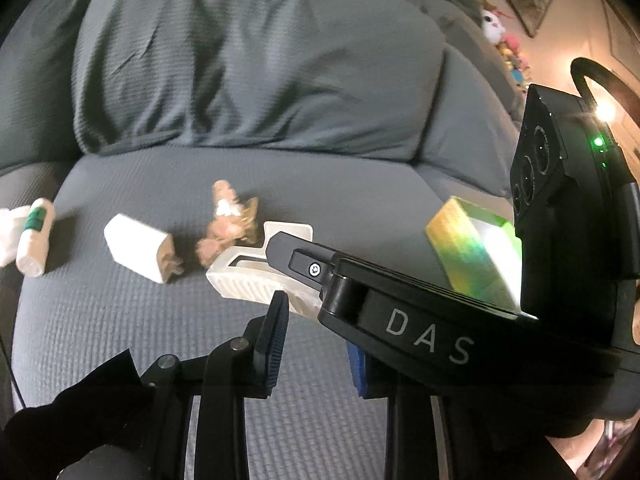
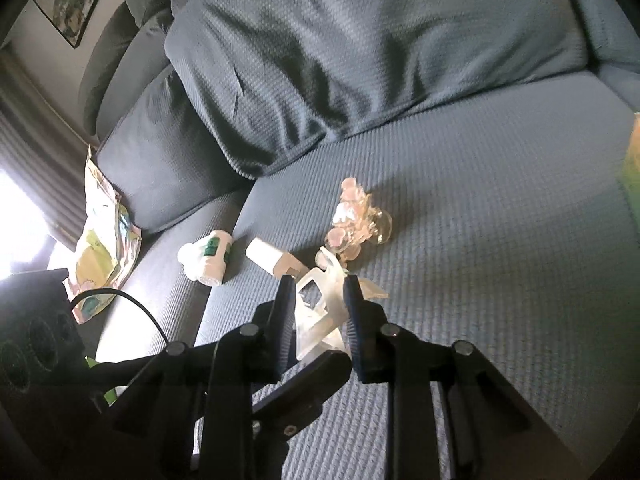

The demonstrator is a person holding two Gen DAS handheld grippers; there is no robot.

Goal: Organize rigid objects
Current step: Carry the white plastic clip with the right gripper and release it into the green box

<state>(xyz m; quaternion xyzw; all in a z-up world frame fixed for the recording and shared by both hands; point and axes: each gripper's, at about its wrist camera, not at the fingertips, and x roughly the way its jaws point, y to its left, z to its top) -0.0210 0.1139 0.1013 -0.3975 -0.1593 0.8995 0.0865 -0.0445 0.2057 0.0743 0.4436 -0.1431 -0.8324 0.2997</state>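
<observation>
On the grey sofa seat lie a white plastic clip-like holder, a small tan and pink figurine, a white charger plug and a white bottle with a green label. My right gripper has its jaws around the white holder, lifted slightly off the seat; its body crosses the left wrist view. My left gripper is open and empty, just before the holder. The figurine, plug and bottle also show in the right wrist view.
A shiny yellow-green box stands at the seat's right. A large grey back cushion rises behind. A colourful foil bag lies at the sofa's left end. Plush toys sit far right.
</observation>
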